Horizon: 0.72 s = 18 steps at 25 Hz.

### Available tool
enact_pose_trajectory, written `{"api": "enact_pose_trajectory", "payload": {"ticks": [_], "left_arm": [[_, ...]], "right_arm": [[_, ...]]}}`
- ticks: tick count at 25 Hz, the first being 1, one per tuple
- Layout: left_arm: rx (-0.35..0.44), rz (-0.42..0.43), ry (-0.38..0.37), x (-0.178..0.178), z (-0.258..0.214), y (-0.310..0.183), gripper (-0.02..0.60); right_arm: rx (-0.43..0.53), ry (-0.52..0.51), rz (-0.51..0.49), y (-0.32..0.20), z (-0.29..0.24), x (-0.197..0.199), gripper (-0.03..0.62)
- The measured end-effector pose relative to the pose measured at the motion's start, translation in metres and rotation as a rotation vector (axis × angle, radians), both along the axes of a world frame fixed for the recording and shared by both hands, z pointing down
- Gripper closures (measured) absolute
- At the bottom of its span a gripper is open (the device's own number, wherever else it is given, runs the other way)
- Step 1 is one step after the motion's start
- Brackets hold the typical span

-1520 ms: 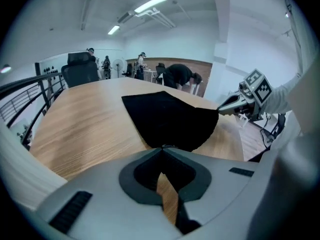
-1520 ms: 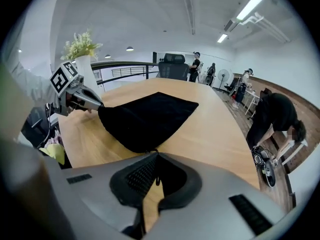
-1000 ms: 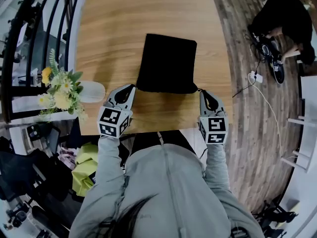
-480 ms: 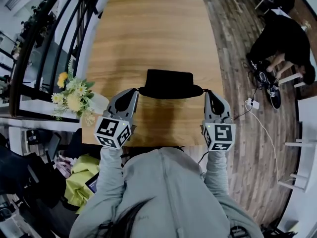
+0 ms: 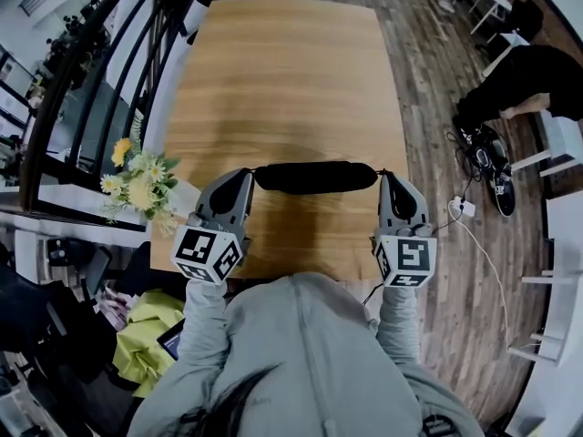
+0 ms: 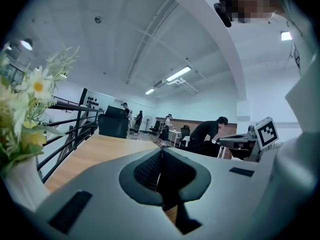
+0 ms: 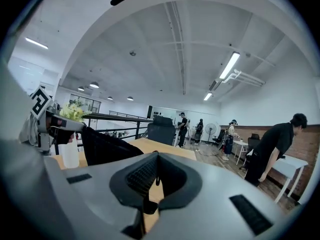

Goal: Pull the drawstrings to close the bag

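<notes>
Bag (image 7: 103,147) shows in right gripper view, not in left gripper view.

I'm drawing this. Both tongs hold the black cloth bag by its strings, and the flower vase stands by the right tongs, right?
No: the head view shows the white vase of yellow flowers beside the left tongs, not the right.

Black bag (image 5: 316,177) taut between left tool (image 5: 247,173) and right tool (image 5: 385,177), held by drawstrings (image 5: 375,172), above wooden table (image 5: 282,71).
</notes>
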State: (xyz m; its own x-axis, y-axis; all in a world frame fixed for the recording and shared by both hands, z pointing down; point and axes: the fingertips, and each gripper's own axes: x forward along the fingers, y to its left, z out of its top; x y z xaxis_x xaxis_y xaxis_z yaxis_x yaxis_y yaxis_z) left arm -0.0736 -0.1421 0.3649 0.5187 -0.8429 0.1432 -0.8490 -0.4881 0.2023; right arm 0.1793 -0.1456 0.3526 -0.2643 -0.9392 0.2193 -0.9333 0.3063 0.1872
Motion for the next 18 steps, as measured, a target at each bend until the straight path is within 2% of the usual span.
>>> {"api": "enact_pose_trajectory", "payload": {"ticks": [4, 11, 18], "left_arm": [[-0.001, -0.018, -0.003, -0.005, 0.002, -0.001, 0.554], [0.011, -0.054, -0.012, -0.011, 0.005, -0.001, 0.554], [-0.006, -0.116, -0.035, -0.026, 0.019, -0.002, 0.554]], "right_arm": [[0.005, 0.04, 0.018, -0.004, 0.0, 0.0, 0.572], [0.037, 0.025, 0.07, -0.009, -0.005, 0.008, 0.572], [0.088, 0.051, 0.156, -0.014, -0.01, 0.026, 0.572]]}}
